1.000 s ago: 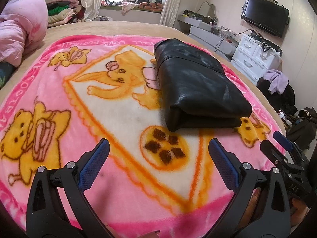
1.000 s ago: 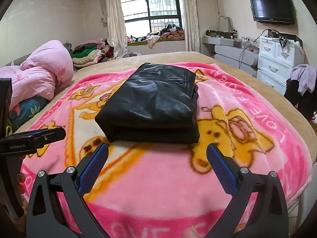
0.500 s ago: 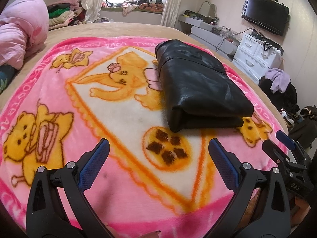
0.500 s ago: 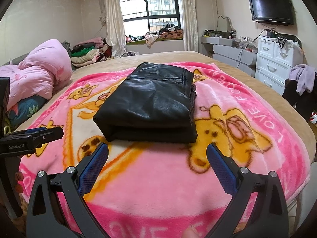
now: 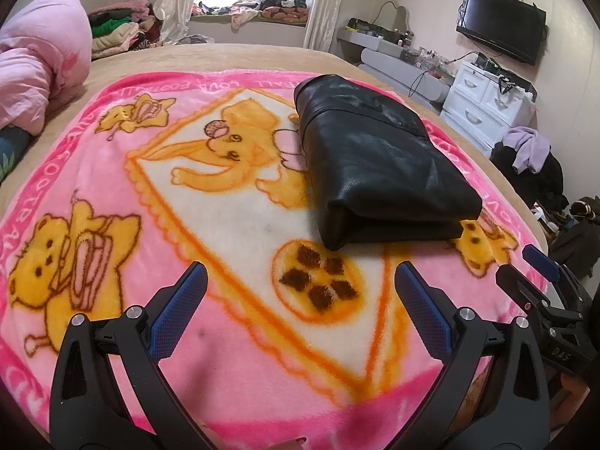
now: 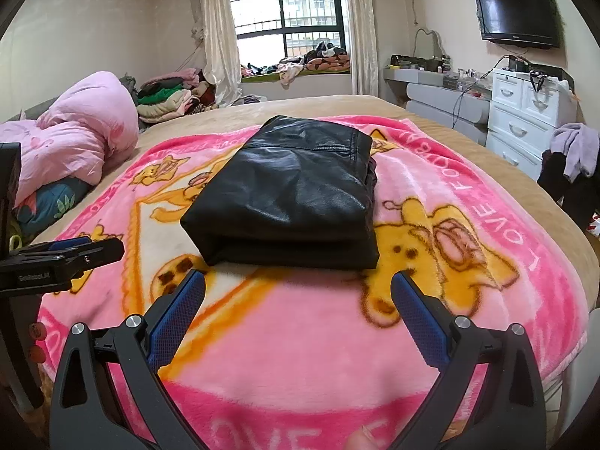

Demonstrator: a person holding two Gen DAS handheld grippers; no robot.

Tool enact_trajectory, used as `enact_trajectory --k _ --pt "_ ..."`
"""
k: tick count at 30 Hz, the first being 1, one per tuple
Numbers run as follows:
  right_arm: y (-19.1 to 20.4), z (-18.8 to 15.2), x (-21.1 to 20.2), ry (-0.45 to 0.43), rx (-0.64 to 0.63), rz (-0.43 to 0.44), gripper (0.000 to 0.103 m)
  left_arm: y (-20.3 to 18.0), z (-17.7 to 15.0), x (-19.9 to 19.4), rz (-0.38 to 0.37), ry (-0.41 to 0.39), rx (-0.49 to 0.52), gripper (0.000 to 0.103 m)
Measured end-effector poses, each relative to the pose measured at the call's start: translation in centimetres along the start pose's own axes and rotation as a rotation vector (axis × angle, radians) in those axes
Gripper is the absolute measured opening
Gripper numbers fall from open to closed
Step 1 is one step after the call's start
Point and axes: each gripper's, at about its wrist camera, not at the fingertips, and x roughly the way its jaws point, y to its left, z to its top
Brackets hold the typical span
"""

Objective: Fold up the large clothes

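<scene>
A black leather garment (image 5: 375, 165) (image 6: 296, 195) lies folded into a thick rectangle on a pink cartoon blanket (image 5: 225, 225) (image 6: 318, 337) spread over the bed. My left gripper (image 5: 300, 281) hovers open over the blanket's near part, to the left of and short of the garment, holding nothing. My right gripper (image 6: 298, 288) is open too, just in front of the garment's folded near edge and not touching it. Each gripper shows at the edge of the other's view: the right gripper (image 5: 543, 288) and the left gripper (image 6: 67, 255).
A pink duvet (image 6: 71, 142) is bunched at the bed's left. Stacked clothes (image 6: 168, 97) sit by the window. A white dresser (image 6: 525, 112), a wall TV (image 6: 517, 15) and a chair with draped clothes (image 6: 573, 161) stand to the right of the bed.
Both grippers have drawn back and risen slightly from the bed, still open. The folded garment has not moved.
</scene>
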Motion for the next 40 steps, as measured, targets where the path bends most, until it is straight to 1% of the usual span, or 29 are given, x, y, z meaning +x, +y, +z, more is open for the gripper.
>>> enact_trajectory --k 8,21,26,29,32,34,35,37,38,39,40 --pt "0.1 0.0 0.1 0.003 -0.001 0.0 0.099 0.0 0.0 0.1 0.019 0.004 0.008 0.094" --pt "0.1 0.0 0.1 0.003 -0.003 0.0 0.099 -0.1 -0.1 0.2 0.012 0.006 0.008 0.094" --pt "0.1 0.0 0.1 0.001 -0.001 -0.005 0.099 -0.1 -0.4 0.4 -0.008 0.004 0.034 0.094" --pt "-0.3 -0.2 0.0 -0.008 0.019 -0.021 0.099 -0.1 -0.6 0.1 0.005 -0.01 0.05 0.094" --pt "-1.9 -0.1 -0.4 -0.015 0.079 -0.046 0.099 1.1 -0.3 0.5 0.005 0.017 0.0 0.094" --pt "-4.6 0.1 -1.4 -0.042 0.146 -0.09 0.098 2.6 0.1 0.9 0.019 0.04 -0.036 0.094" --pt "-6.1 0.1 -2.1 -0.06 0.177 -0.124 0.098 4.0 0.5 1.1 0.029 0.053 -0.061 0.094" --pt "-11.3 0.2 -4.0 -0.102 0.261 -0.231 0.098 7.0 1.3 1.2 0.038 0.071 -0.118 0.094" --pt "-14.0 0.1 -4.7 -0.117 0.3 -0.298 0.098 9.0 1.8 1.2 0.047 0.077 -0.153 0.094" --pt "-17.0 -0.3 -5.4 -0.12 0.342 -0.377 0.098 11.6 2.3 1.1 0.075 0.076 -0.192 0.094" --pt "-21.4 -1.0 -6.1 -0.097 0.407 -0.486 0.098 13.8 2.7 0.9 0.117 0.068 -0.221 0.094"
